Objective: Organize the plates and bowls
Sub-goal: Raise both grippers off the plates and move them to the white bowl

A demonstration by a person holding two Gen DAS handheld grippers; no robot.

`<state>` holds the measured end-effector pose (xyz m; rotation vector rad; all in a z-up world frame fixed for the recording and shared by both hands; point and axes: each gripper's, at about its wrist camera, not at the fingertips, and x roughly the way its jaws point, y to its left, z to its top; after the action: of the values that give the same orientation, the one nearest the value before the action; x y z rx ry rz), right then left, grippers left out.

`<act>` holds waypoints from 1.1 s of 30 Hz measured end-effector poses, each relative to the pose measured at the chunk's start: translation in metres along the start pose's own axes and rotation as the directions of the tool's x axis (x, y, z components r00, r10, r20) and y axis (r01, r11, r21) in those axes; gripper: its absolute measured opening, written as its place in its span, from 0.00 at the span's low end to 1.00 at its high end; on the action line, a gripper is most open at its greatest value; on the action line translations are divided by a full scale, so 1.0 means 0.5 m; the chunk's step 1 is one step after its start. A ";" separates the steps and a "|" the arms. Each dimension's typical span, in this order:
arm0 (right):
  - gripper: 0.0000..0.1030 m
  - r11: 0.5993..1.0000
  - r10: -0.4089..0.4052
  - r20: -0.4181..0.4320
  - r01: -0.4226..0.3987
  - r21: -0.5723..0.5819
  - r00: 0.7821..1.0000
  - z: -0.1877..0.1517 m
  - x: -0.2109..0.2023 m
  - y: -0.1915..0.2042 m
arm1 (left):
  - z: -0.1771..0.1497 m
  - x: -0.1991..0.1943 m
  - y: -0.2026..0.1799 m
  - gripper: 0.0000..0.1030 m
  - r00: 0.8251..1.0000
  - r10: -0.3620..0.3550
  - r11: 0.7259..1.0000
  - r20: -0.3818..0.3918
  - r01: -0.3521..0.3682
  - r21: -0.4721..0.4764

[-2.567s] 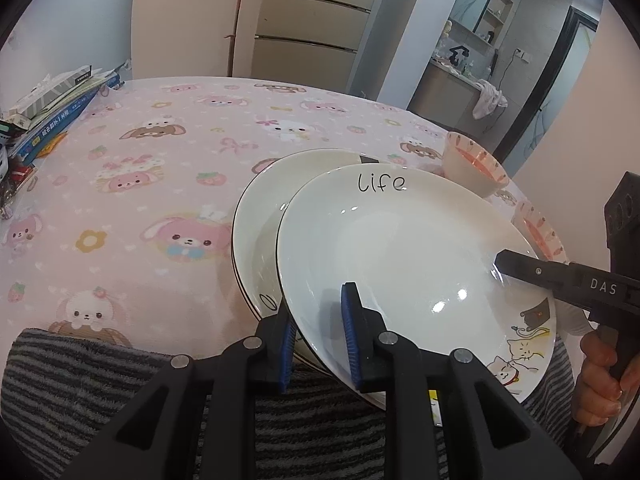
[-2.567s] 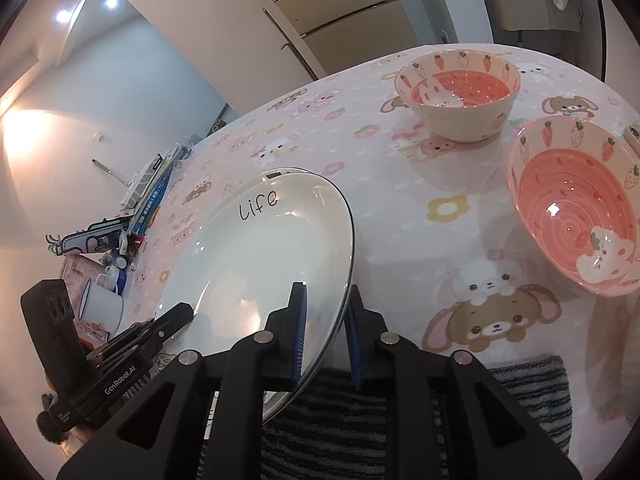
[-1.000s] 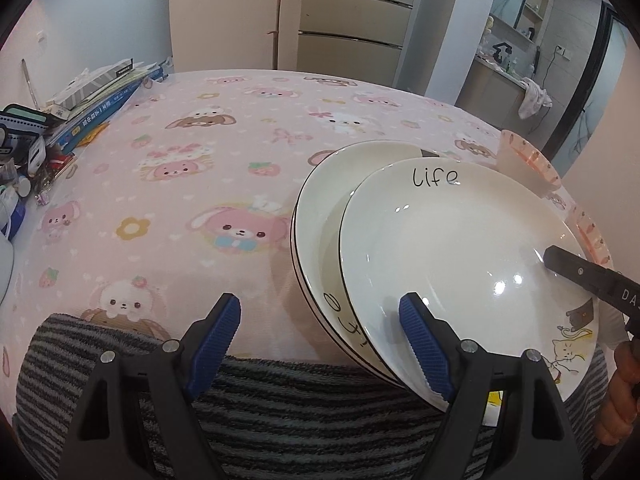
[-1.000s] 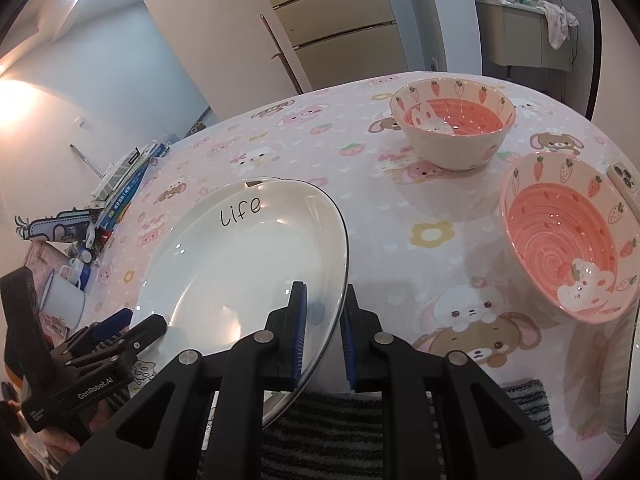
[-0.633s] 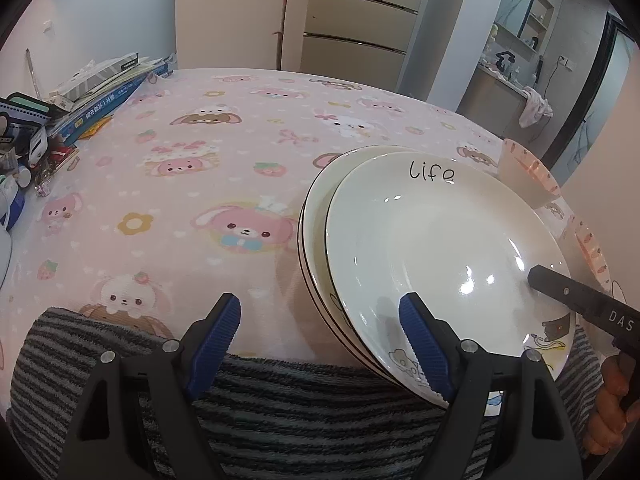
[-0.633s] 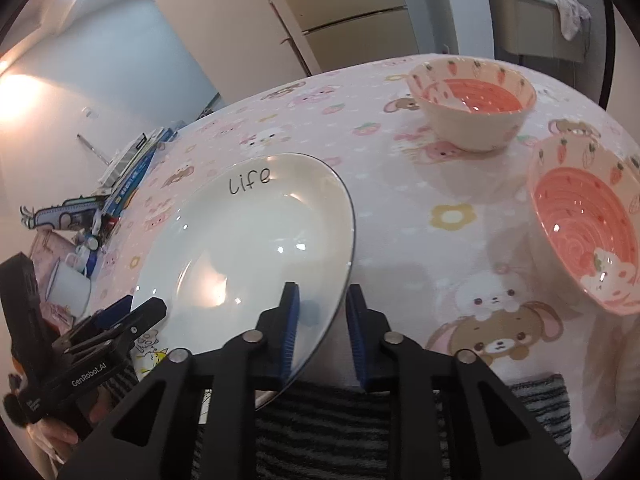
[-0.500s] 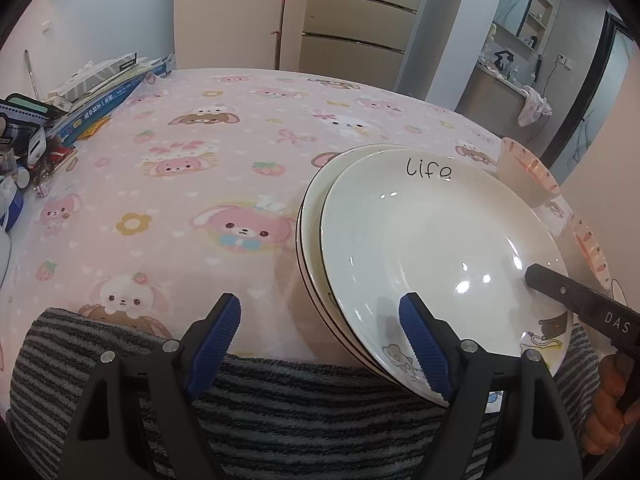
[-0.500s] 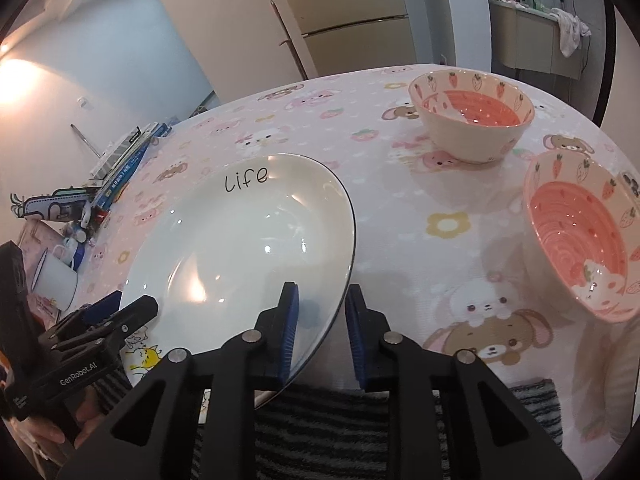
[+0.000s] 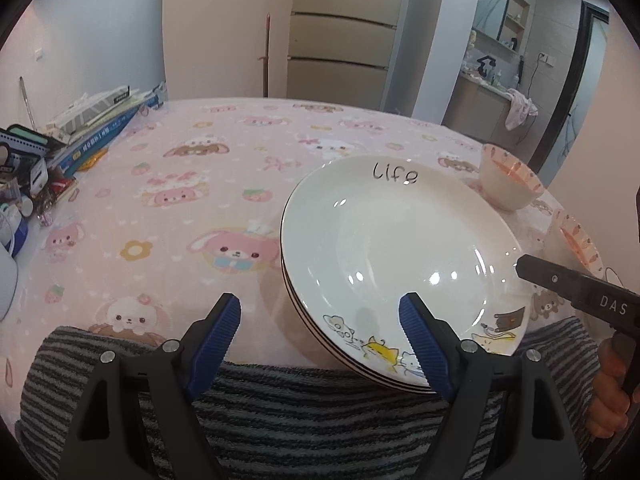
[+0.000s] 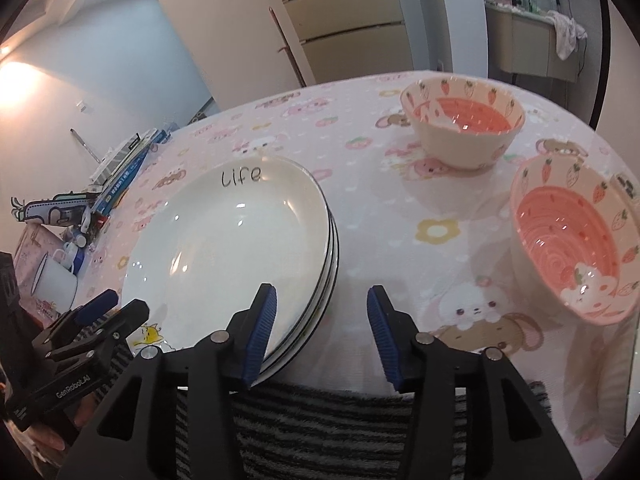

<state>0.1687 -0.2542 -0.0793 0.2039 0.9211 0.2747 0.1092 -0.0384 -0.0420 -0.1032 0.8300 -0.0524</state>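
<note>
A stack of white plates (image 9: 400,248), the top one lettered "Life", lies on the pink cartoon tablecloth; it also shows in the right wrist view (image 10: 232,248). My left gripper (image 9: 320,324) is open and empty at the stack's near left edge. My right gripper (image 10: 320,324) is open and empty at the stack's near right edge, its left finger over the rim. Two strawberry-print bowls stand to the right: a far one (image 10: 464,128) and a near one (image 10: 572,240).
Books and clutter (image 9: 60,148) lie along the table's left edge, with a white mug (image 10: 56,280) there. A striped grey towel (image 9: 280,420) covers the near table edge. The table's far left part (image 9: 180,184) is bare cloth.
The right gripper opened and let go of the top plate, which now lies squarely on the stack. The left gripper opened earlier and stays open.
</note>
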 end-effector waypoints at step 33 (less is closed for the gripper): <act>0.77 0.993 -0.023 0.329 0.059 -0.101 0.944 -0.008 -0.283 0.035 | 0.014 -0.301 -0.119 0.87 0.923 0.044 0.983 0.382 -0.109 0.148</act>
<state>0.0815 -0.2828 0.0300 0.1234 0.5771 0.2428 0.0125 -0.0838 0.0797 0.0774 0.4396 -0.0266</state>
